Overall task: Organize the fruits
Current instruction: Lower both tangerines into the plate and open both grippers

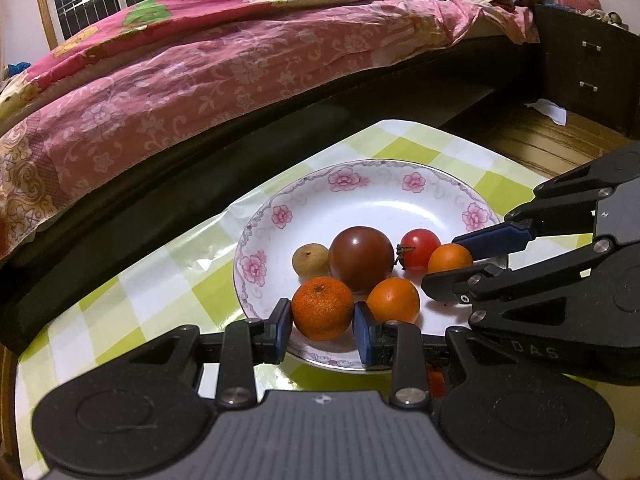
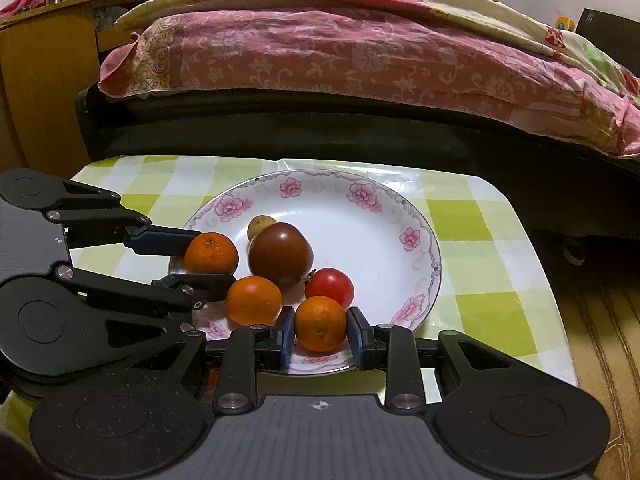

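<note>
A white flowered plate (image 1: 372,200) (image 2: 384,240) sits on a green-checked table and holds three oranges, a dark brown tomato (image 1: 361,258) (image 2: 281,254), a red tomato (image 1: 420,249) (image 2: 330,288) and a small tan fruit (image 1: 310,260) (image 2: 260,226). My left gripper (image 1: 322,326) (image 2: 200,258) has its pads on both sides of a rough orange (image 1: 322,308) (image 2: 211,254) at the plate's near edge. My right gripper (image 2: 320,338) (image 1: 466,264) brackets a smaller orange (image 2: 320,322) (image 1: 450,258). The third orange (image 1: 393,300) (image 2: 253,300) lies free between them.
A bed with a pink floral quilt (image 1: 200,60) (image 2: 360,48) runs close behind the table. A dark drawer cabinet (image 1: 592,68) stands at the right in the left wrist view, a wooden cabinet (image 2: 44,80) at the left in the right wrist view. Wooden floor (image 2: 600,340) lies beside the table.
</note>
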A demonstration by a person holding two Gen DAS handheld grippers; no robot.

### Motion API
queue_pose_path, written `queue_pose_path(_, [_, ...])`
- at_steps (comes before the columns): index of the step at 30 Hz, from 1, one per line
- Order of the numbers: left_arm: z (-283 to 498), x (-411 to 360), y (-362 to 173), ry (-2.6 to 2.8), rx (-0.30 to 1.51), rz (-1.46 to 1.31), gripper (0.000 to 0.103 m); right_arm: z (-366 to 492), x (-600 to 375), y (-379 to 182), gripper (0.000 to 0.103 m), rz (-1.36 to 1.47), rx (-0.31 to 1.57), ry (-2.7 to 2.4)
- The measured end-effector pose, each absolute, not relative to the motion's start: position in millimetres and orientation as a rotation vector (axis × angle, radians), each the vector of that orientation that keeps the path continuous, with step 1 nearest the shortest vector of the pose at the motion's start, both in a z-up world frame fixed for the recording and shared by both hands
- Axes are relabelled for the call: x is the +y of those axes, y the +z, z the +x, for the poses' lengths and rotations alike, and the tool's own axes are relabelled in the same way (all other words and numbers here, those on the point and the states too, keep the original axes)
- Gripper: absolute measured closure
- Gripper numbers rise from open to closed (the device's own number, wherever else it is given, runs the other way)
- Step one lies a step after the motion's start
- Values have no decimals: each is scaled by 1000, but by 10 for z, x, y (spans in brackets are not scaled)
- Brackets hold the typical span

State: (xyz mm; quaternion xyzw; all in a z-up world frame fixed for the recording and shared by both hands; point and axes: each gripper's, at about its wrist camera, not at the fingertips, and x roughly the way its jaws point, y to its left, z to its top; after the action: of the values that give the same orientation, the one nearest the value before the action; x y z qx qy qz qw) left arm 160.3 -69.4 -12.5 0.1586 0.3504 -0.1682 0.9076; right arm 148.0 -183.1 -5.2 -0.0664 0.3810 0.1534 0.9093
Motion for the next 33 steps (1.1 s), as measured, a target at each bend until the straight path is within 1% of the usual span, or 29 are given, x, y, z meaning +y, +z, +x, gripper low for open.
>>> queue_pose_path(19, [1653,-714,-104,-329,724,349,62,1566,-1820,-82,75,-149,782,308])
queue_pose_path(33, [1608,-688,14,-314,701,361,61,1541,-1829,13,74,-142,758,307])
